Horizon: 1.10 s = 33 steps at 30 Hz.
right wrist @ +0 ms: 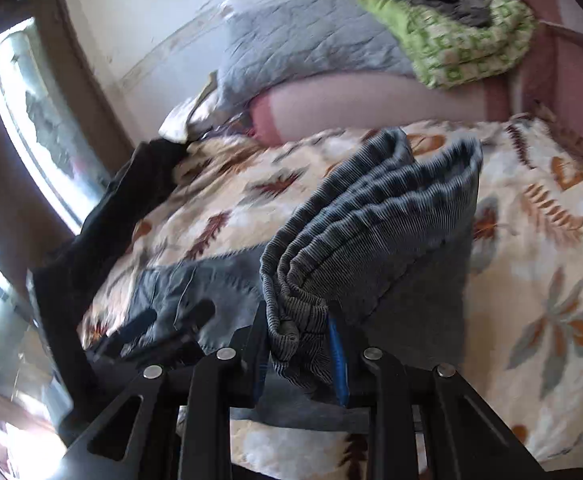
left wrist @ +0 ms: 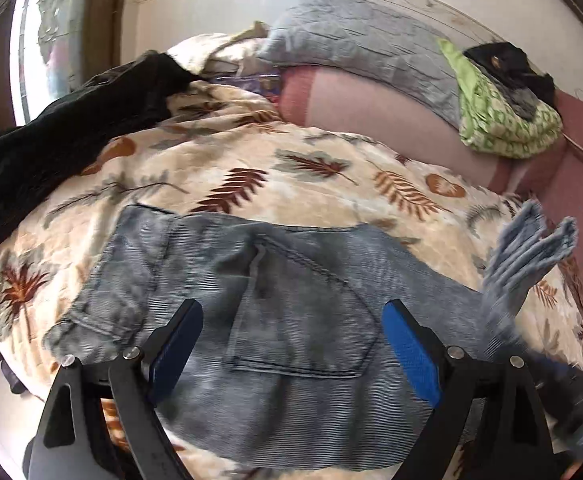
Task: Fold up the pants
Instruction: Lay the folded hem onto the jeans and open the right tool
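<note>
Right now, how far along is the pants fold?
Partway. The pants lie flat on the blanket, seat and back pocket up, legs apparently stacked together. The right gripper is shut on the leg ends, lifted off the bed. The left gripper is open above the seat. Left: lay the legs over the seat.

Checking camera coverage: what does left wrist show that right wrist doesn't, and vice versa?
Left wrist only: the left gripper open above the pants, with the back pocket flat and fully visible.

Right wrist only: the right gripper shut on the bunched leg ends, their stacked hems seen close up.

Both: the pants spread on the leaf-print blanket, the black garment at its left edge, the grey pillow and the green patterned pillow behind.
</note>
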Available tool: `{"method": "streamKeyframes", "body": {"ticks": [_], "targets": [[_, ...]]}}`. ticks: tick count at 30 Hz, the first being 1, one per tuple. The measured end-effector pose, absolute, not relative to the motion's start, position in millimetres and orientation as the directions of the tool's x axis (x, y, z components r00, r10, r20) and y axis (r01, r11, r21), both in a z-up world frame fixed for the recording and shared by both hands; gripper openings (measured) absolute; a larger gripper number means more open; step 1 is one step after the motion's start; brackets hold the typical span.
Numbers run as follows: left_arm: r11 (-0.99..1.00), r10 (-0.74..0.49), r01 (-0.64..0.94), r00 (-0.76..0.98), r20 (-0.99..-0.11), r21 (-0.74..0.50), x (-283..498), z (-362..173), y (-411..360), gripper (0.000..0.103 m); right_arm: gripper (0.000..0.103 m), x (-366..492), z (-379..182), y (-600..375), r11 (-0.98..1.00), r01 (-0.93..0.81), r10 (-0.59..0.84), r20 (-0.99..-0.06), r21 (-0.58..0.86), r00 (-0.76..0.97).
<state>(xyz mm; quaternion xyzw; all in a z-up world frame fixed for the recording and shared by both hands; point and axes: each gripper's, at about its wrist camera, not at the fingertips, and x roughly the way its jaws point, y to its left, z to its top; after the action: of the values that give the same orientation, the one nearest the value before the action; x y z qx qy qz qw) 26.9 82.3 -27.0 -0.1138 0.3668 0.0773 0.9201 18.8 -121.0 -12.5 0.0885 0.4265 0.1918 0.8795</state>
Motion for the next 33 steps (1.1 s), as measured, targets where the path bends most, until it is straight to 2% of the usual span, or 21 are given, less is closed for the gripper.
{"method": "streamKeyframes", "body": {"ticks": [3, 5, 7, 12, 15, 17, 18, 19, 21, 24, 27, 30, 31, 32, 33], "targets": [[0.951, 0.085, -0.273, 0.687, -0.721, -0.147, 24.1, -36.0, 106.5, 0.092, 0.032, 27.6, -80.9, -91.6, 0.889, -0.269, 0.454, -0.788, 0.370, 0.416], [0.951, 0.087, -0.274, 0.681, -0.727, -0.143, 23.2, -38.0, 109.5, 0.092, 0.036, 21.8, -87.4, -95.5, 0.877, -0.258, 0.480, -0.754, 0.405, 0.448], [0.955, 0.074, -0.256, 0.696, -0.714, -0.150, 23.3, -34.2, 102.6, 0.092, 0.060, 21.2, -81.6, -104.9, 0.835, -0.261, 0.551, -0.723, 0.485, 0.418], [0.982, -0.010, -0.121, 0.736, -0.677, -0.146, 26.3, -15.6, 55.5, 0.092, 0.061, 12.5, -48.3, -168.8, 0.746, -0.195, 0.637, -0.597, 0.637, 0.488], [0.989, -0.049, -0.064, 0.706, -0.706, -0.132, 37.8, -23.5, 25.2, 0.092, 0.068, 18.7, -64.1, -218.6, 0.681, -0.060, 0.648, -0.563, 0.730, 0.514], [0.994, -0.054, -0.035, 0.641, -0.766, -0.099, 48.2, -45.6, 6.0, 0.092, 0.068, 28.2, -102.5, -239.6, 0.663, 0.075, 0.648, -0.621, 0.745, 0.441], [0.999, -0.020, -0.024, 0.574, -0.819, -0.041, 54.9, -64.0, -4.4, 0.092, 0.067, 31.9, -122.2, -245.2, 0.630, 0.121, 0.684, -0.622, 0.767, 0.381], [1.000, 0.013, -0.010, 0.509, -0.861, 0.009, 59.3, -82.3, -11.4, 0.091, 0.066, 32.9, -125.7, -253.8, 0.584, 0.121, 0.716, -0.579, 0.803, 0.390], [0.998, 0.042, 0.008, 0.554, -0.831, 0.056, 49.0, -87.9, -16.7, 0.091, 0.066, 39.1, -112.1, -263.8, 0.570, 0.099, 0.732, -0.559, 0.816, 0.390], [1.000, 0.026, -0.003, 0.590, -0.807, 0.030, 37.9, -71.2, -14.2, 0.091, 0.067, 57.6, -78.4, -275.2, 0.592, 0.024, 0.719, -0.542, 0.805, 0.435], [0.998, 0.041, -0.001, 0.673, -0.738, 0.055, 29.1, -54.6, -15.4, 0.091, 0.067, 96.8, -69.4, -289.1, 0.664, 0.069, 0.636, -0.611, 0.745, 0.472], [0.997, 0.039, 0.031, 0.585, -0.810, 0.070, 40.7, -77.7, -19.3, 0.091, 0.067, 146.2, -91.4, -289.0, 0.732, 0.125, 0.581, -0.710, 0.669, 0.398], [0.997, 0.042, 0.033, 0.556, -0.830, 0.073, 44.5, -88.2, -19.0, 0.092, 0.062, 156.4, -102.4, -290.0, 0.738, 0.132, 0.584, -0.725, 0.661, 0.364], [0.998, 0.033, 0.029, 0.581, -0.813, 0.062, 42.3, -90.5, -17.2, 0.092, 0.056, 164.5, -110.3, -288.8, 0.753, 0.135, 0.574, -0.742, 0.645, 0.346], [0.998, 0.031, 0.028, 0.591, -0.806, 0.059, 39.9, -89.8, -16.5, 0.092, 0.041, 169.7, -116.0, -287.4, 0.768, 0.135, 0.562, -0.760, 0.626, 0.327]]}}
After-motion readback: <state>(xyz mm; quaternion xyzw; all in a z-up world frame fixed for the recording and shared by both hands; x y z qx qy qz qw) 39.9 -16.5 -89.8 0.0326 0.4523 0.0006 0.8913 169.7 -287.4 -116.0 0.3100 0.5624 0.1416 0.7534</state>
